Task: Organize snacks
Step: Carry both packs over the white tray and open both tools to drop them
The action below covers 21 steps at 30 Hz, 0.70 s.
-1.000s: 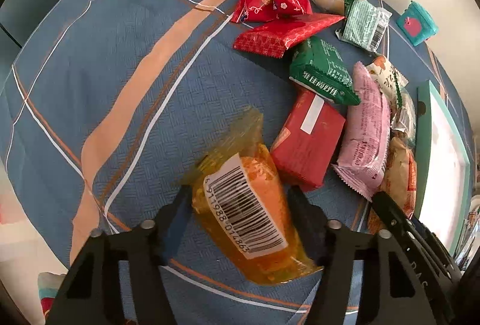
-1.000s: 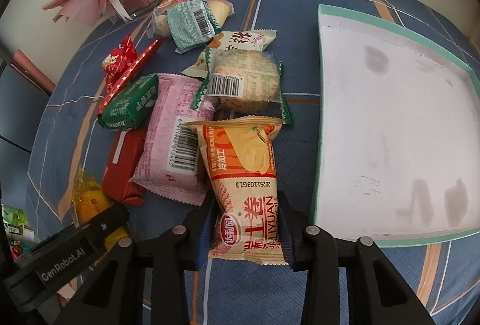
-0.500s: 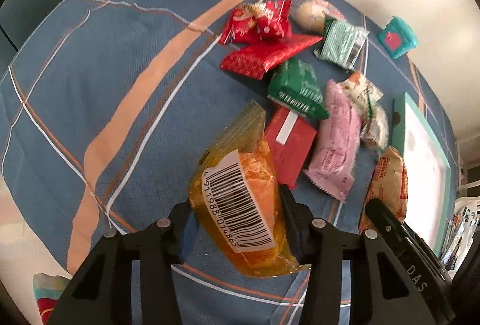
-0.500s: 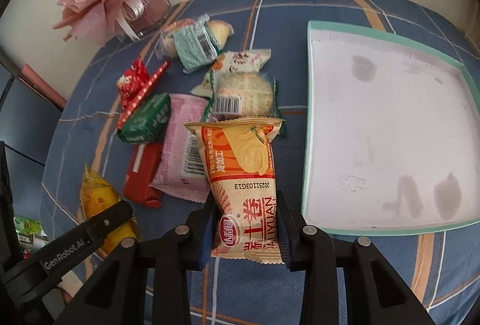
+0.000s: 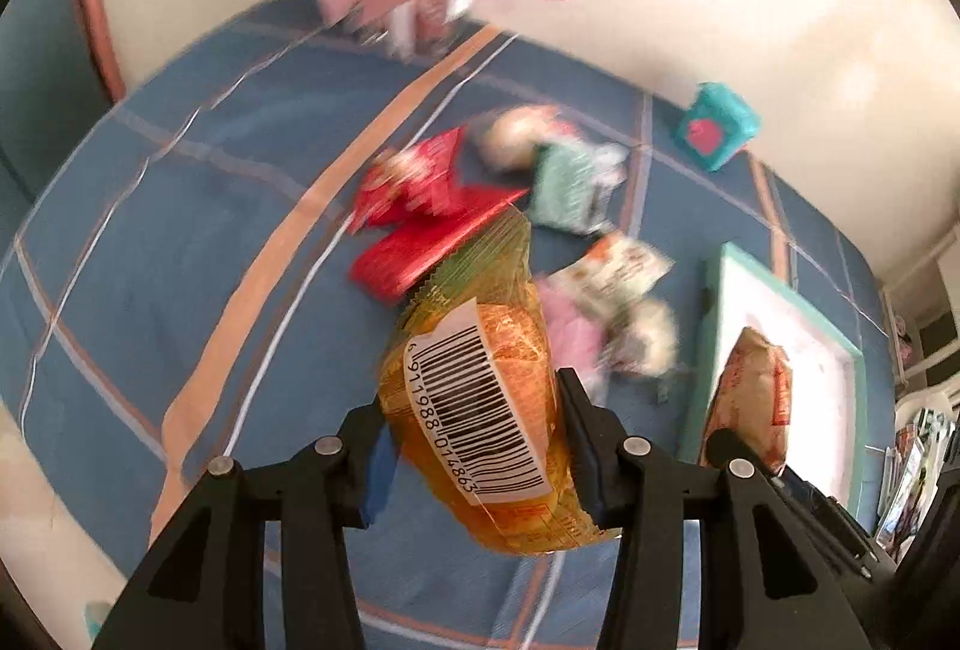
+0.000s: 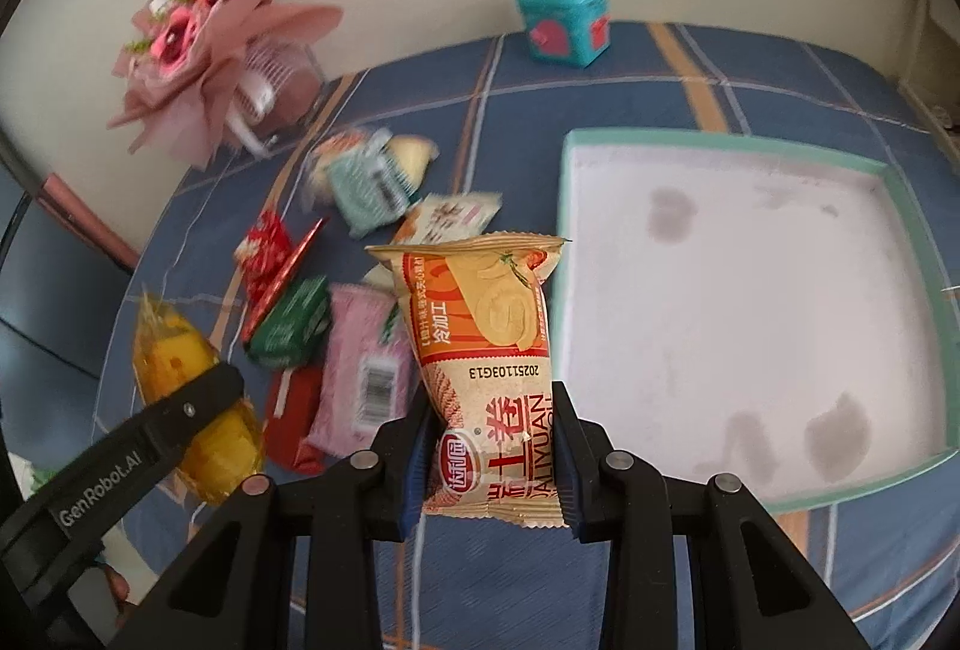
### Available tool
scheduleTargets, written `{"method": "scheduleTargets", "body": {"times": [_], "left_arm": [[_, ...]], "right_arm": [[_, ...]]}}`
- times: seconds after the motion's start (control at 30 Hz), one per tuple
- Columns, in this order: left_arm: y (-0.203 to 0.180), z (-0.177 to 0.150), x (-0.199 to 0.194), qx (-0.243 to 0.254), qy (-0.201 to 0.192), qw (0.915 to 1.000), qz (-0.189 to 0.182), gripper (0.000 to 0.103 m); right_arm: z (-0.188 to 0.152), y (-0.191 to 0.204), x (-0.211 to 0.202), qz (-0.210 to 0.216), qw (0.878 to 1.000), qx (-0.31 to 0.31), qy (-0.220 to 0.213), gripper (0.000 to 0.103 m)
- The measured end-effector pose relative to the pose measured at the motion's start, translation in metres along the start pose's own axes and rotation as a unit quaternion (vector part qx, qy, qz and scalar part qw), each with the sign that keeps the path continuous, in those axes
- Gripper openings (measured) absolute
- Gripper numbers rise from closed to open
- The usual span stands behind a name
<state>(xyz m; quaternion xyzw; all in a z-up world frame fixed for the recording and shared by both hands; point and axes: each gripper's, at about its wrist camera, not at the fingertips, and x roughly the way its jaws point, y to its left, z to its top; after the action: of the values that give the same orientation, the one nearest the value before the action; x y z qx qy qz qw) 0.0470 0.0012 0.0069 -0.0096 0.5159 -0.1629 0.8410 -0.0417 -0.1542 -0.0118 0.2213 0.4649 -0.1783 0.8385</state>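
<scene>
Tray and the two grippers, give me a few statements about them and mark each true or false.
1. The right gripper is shut on an orange and cream snack packet. True.
2. The teal-rimmed tray already holds several snacks. False: nothing lies in it.
3. The left gripper is shut on a yellow-orange packet with a barcode label. True.
4. The pink snack packet lies inside the tray. False: it lies on the blue tablecloth left of the tray.

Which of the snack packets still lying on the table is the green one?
The dark green foil packet, lying between the long red packet and the pink packet; its neighbours are red or pink.
</scene>
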Motion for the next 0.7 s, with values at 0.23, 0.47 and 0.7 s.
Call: {"method": "scheduleTargets", "body": {"times": [0.23,0.47,0.7], "left_arm": [[-0.065,0.017,0.006,0.068,-0.03,0.997,-0.02,0.05],[-0.123,0.023,0.023,0.117,-0.034,0.9913,-0.05,0.05],[-0.175,0.022,0.049,0.151,-0.027,0.9854,-0.075,0.05]], "right_arm": [[0.023,-0.039,-0.006,-0.03,0.999,0.042,-0.012,0.037],[0.046,-0.093,-0.004,-0.077,0.993,0.087,-0.017,0.037],[0.058,-0.147,0.002,-0.116,0.986,0.116,-0.016,0.037]]}}
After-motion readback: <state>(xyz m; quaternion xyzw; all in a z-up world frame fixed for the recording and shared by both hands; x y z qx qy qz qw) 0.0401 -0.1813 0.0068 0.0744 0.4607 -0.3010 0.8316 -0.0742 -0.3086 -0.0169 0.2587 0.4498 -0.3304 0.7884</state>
